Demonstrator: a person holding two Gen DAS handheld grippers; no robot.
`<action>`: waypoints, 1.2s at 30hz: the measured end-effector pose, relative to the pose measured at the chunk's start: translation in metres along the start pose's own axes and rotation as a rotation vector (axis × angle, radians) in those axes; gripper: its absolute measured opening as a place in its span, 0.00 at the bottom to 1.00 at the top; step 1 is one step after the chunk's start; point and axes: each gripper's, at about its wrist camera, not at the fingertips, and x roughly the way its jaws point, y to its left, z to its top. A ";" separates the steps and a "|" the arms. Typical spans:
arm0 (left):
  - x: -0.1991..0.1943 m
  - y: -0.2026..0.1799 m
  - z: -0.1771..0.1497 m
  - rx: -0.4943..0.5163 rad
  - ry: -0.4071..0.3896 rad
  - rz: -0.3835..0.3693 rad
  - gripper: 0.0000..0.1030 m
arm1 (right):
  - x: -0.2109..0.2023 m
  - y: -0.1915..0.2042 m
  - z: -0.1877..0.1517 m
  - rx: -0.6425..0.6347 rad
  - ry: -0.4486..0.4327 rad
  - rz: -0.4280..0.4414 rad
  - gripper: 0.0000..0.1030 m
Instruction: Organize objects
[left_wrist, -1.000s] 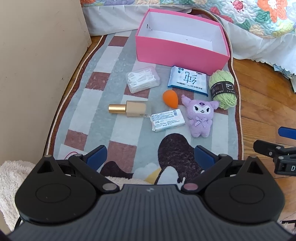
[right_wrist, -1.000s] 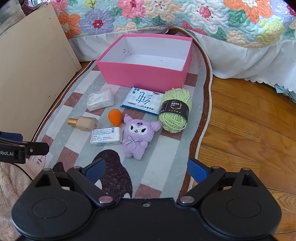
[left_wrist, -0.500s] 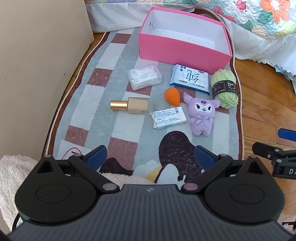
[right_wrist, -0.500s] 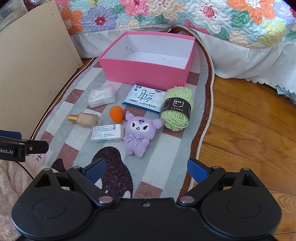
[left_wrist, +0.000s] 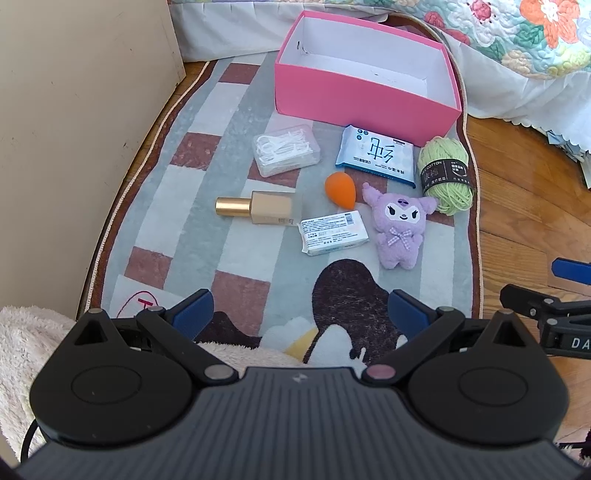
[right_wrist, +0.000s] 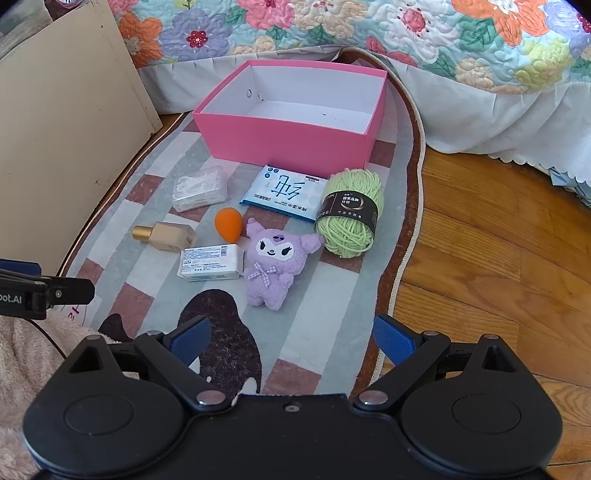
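Note:
An empty pink box (left_wrist: 354, 92) (right_wrist: 288, 138) stands at the far end of a checked rug (left_wrist: 173, 240). In front of it lie a clear case of floss picks (left_wrist: 285, 149) (right_wrist: 199, 188), a blue wipes pack (left_wrist: 375, 157) (right_wrist: 284, 192), green yarn (left_wrist: 445, 175) (right_wrist: 349, 218), an orange sponge (left_wrist: 340, 190) (right_wrist: 228, 224), a gold-capped bottle (left_wrist: 256, 206) (right_wrist: 164, 234), a white packet (left_wrist: 334, 232) (right_wrist: 211, 263) and a purple plush (left_wrist: 399, 225) (right_wrist: 273, 264). My left gripper (left_wrist: 300, 314) and right gripper (right_wrist: 291, 336) hover open and empty at the rug's near end.
A beige panel (left_wrist: 74, 129) walls the left side. A flowered quilt (right_wrist: 369, 33) hangs behind the box. Wood floor (right_wrist: 498, 240) lies right of the rug. A fluffy white cloth (left_wrist: 22, 350) sits at the near left.
Both grippers have eased forward and slightly higher, so the box and objects sit lower in view. Nothing was taken hold of; the jaws stay apart.

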 end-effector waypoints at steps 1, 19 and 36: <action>0.000 -0.001 0.000 0.000 0.001 -0.001 0.99 | 0.000 0.000 0.000 0.000 0.000 0.000 0.94; 0.000 -0.002 -0.001 0.018 0.001 -0.011 1.00 | 0.000 -0.003 0.001 0.000 -0.001 -0.006 0.94; -0.013 -0.006 0.034 0.025 -0.035 -0.111 1.00 | -0.036 0.000 0.017 -0.077 -0.189 0.047 0.94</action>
